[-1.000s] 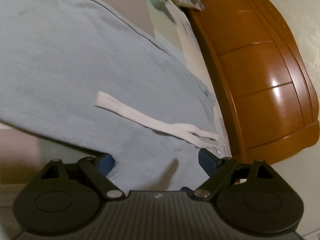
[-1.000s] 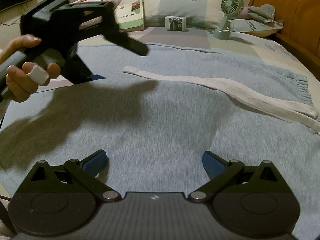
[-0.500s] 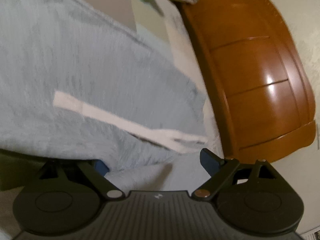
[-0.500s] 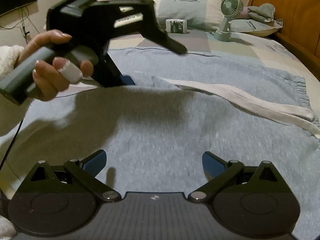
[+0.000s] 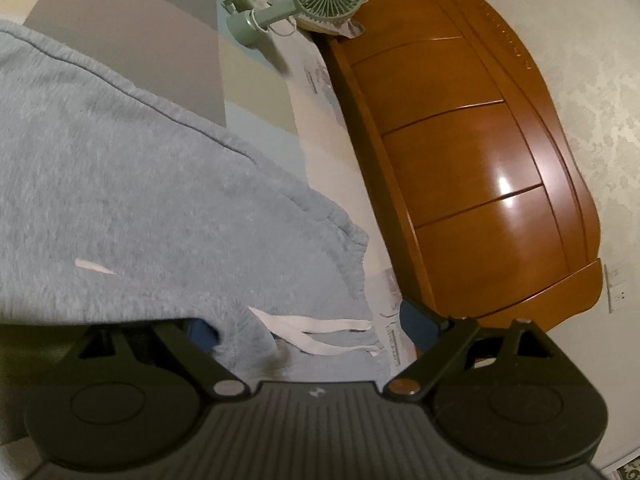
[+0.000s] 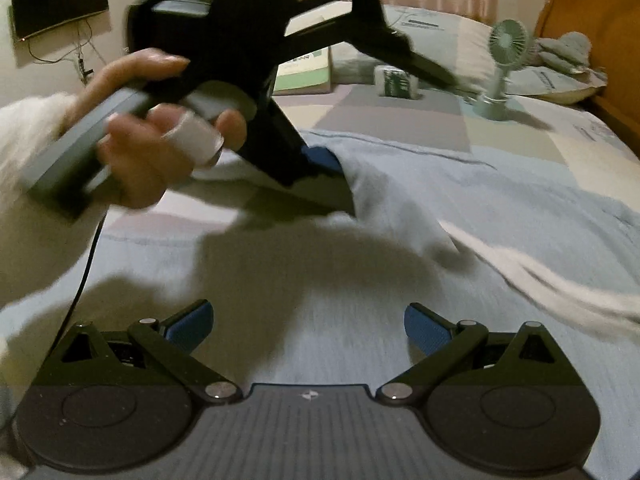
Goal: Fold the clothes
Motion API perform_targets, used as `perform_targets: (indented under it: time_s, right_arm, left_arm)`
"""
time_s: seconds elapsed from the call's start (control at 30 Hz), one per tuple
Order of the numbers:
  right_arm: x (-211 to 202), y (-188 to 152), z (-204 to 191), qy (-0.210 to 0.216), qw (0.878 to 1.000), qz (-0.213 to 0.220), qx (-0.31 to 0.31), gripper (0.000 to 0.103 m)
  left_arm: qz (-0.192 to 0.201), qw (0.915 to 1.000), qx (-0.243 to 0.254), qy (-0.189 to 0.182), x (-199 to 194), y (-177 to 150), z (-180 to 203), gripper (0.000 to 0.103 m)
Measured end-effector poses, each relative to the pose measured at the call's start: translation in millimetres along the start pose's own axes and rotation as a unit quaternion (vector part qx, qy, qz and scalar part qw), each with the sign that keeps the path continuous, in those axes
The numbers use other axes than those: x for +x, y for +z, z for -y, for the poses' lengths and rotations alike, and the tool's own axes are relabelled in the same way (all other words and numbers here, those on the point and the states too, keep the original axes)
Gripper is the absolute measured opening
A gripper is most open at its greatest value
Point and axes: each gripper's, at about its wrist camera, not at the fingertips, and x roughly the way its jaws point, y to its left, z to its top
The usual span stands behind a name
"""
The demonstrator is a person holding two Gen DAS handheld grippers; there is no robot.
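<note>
Light grey-blue sweatpants [image 6: 320, 300] lie spread on the bed, their white drawstring [image 6: 540, 276] trailing off to the right. A hand [image 6: 152, 152] holds my left gripper [image 5: 310, 326] above them, jaws wide apart. A raised edge of the sweatpants [image 5: 140, 200] hangs over its left blue finger [image 6: 320, 158] and folds over the fabric below. The drawstring's ends [image 5: 340, 346] show just past that fold. My right gripper [image 6: 308, 326] is open, low over the near part of the sweatpants, with nothing between its fingers.
A small green fan [image 6: 504, 68] stands on the patchwork bedspread [image 6: 400, 120], with a box [image 6: 396, 82], a book [image 6: 308, 76] and pillows [image 6: 440, 36] behind it. The wooden headboard [image 5: 480, 160] runs along the right. A screen [image 6: 60, 0] hangs on the left wall.
The left gripper has risen and swung toward the headboard, lifting the sweatpants' edge and laying it over most of the drawstring. The right gripper has stayed in place, open.
</note>
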Motion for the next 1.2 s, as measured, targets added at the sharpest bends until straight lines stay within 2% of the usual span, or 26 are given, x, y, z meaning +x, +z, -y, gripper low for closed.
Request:
perform_targets:
  time_s: [0.07, 0.17, 0.23, 0.33, 0.47, 0.57, 0.67, 0.83, 1.0, 1.2]
  right_arm:
    - [19.5, 9.8, 5.5, 0.010, 1.000, -0.009, 0.010, 0.103]
    - [50.2, 13.6, 16.8, 0.030, 0.997, -0.050, 0.052, 0.103]
    - [51.9, 13.6, 16.5, 0.029, 0.998, -0.032, 0.043, 0.103]
    - [39.4, 16.1, 17.0, 0.025, 0.997, -0.030, 0.061, 0.103]
    - [29.4, 13.4, 20.6, -0.020, 0.998, -0.008, 0.066, 0.103]
    - [59.1, 21.3, 31.4, -0.032, 0.996, -0.035, 0.079, 0.103]
    - [61.6, 27.0, 25.4, -0.041, 0.996, -0.047, 0.060, 0.103]
    - [19.3, 9.7, 25.6, -0.025, 0.996, -0.048, 0.065, 0.103]
    - [-12.2, -16.1, 41.0, -0.058, 0.993, -0.062, 0.085, 0.103]
    - [-33.5, -37.2, 58.9, -0.069, 0.987, -0.072, 0.126, 0.103]
  left_arm:
    - [0.005, 0.9999, 0.002, -0.010, -3.7, 0.6, 1.3, 0.090]
    - [0.007, 0.9997, 0.004, -0.024, -10.4, 1.5, 2.6, 0.090]
    - [0.008, 0.9996, 0.005, -0.028, -12.6, 1.1, 2.7, 0.090]
    - [0.007, 0.9995, 0.006, -0.032, -13.7, 0.3, 1.8, 0.090]
    - [0.004, 0.9993, 0.006, -0.036, -13.8, -1.1, -0.1, 0.090]
    - [-0.006, 0.9994, 0.004, -0.034, -13.4, -4.6, -2.5, 0.090]
    - [-0.014, 0.9995, 0.010, -0.028, -16.1, -12.5, -5.5, 0.090]
    - [-0.029, 0.9995, 0.011, -0.012, -27.1, -29.8, -21.9, 0.091]
    - [-0.038, 0.9986, -0.014, 0.033, -39.8, -47.7, -50.2, 0.091]
    - [-0.007, 0.9960, 0.042, 0.079, -77.7, -63.7, -35.6, 0.091]
